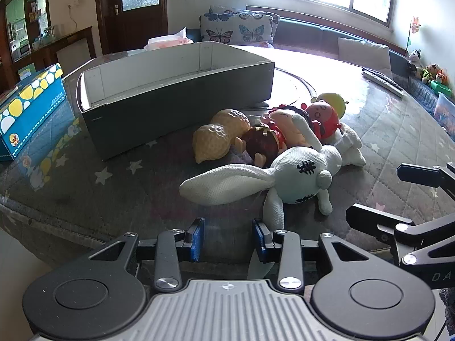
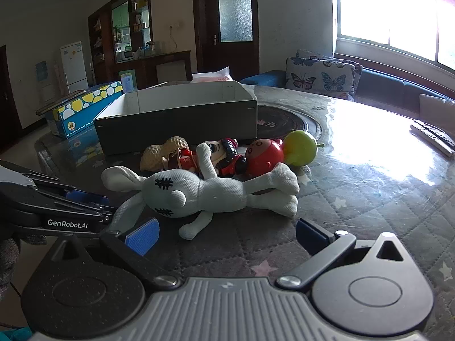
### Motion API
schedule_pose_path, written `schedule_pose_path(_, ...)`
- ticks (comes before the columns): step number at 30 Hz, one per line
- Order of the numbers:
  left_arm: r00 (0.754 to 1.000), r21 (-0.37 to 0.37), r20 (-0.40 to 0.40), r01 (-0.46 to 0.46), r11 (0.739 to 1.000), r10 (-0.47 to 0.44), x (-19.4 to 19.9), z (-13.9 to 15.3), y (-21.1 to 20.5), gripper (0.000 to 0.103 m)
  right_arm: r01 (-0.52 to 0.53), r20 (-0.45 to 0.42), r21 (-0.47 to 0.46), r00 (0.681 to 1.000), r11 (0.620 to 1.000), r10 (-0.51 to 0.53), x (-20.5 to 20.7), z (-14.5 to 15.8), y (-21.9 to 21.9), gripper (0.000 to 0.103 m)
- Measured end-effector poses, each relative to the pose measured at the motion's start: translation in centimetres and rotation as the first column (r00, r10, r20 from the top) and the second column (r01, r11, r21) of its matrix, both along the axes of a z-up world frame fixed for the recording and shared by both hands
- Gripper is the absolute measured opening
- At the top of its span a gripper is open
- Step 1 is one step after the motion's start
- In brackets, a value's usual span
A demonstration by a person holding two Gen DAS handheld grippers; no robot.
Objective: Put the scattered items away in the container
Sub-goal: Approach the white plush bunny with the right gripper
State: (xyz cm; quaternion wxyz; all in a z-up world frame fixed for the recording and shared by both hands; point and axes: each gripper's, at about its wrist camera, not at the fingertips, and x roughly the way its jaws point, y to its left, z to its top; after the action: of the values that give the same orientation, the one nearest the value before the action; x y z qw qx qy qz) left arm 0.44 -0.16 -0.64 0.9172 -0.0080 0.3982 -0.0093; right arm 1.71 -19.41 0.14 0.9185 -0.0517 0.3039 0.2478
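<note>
The toys lie in one tight heap on the quilted table cover, just in front of the box (image 1: 176, 96) they belong in. Nearest the cameras is a white knitted rabbit (image 2: 199, 193) on its side, one long ear stretched toward the left gripper. Behind it, touching one another, are a doll in red (image 2: 204, 156), a peanut-shaped toy (image 1: 219, 136), a round red figure (image 2: 263, 155) and a yellow-green ball-like toy (image 2: 300, 147). The box, dark outside and pale inside, is open at the top, and as far as its inside shows it holds nothing, though its floor is hidden by the near wall. So the tidying looks barely begun: every toy in view is outside the box and all are left to move.

The right gripper (image 2: 227, 236) is angled down toward the table, just short of the rabbit's body, its blue pads (image 2: 142, 236) spread wide with only the table cover between them; it grips nothing. The left gripper (image 1: 229, 238) is tilted down more steeply, close beside the right one, its pads (image 1: 197, 238) set apart by a narrower gap, released and empty, with the rabbit's ear lying just beyond the tips.

A blue box with yellow and white spots (image 1: 31, 108) sits left of the container, and a remote control (image 2: 432, 136) lies far off to the right.
</note>
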Motion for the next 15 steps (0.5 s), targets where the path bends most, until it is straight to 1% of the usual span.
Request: schedule_pose_path(15, 1.000, 0.002, -0.011, -0.001, 1.000, 0.001, 0.03, 0.09, 0.03, 0.038, -0.026, -0.008, -0.010, 1.000, 1.000, 0.026, 0.09, -0.16, 0.64, 0.103)
